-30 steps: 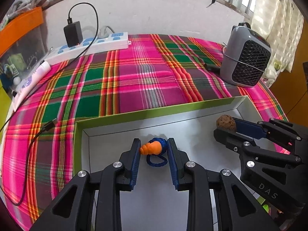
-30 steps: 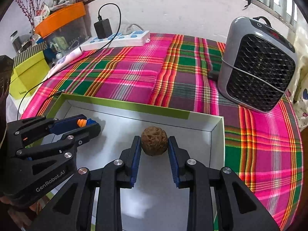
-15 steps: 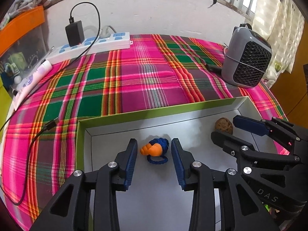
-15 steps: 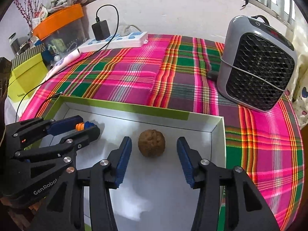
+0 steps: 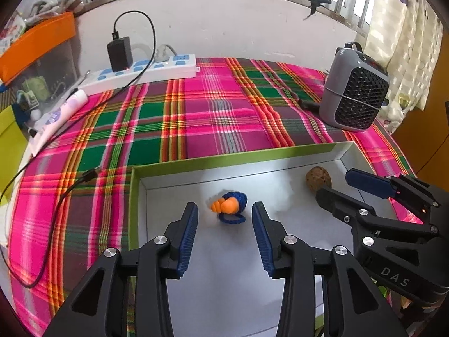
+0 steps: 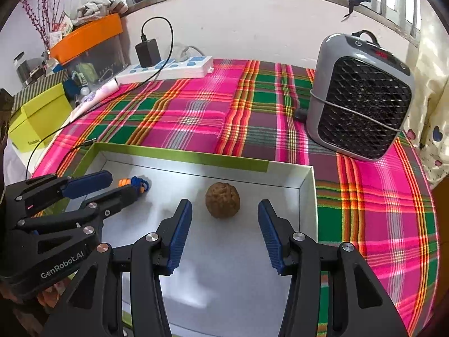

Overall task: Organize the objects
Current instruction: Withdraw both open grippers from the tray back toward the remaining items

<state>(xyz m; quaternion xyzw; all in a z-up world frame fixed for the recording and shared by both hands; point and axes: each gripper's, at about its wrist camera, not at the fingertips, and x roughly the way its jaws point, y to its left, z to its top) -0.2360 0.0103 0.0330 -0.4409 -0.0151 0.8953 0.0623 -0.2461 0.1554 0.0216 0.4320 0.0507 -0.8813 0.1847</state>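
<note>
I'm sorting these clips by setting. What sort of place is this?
Probably a home room, by a window: a table under a plaid cloth, with a power strip, a small heater and household clutter on it.
</note>
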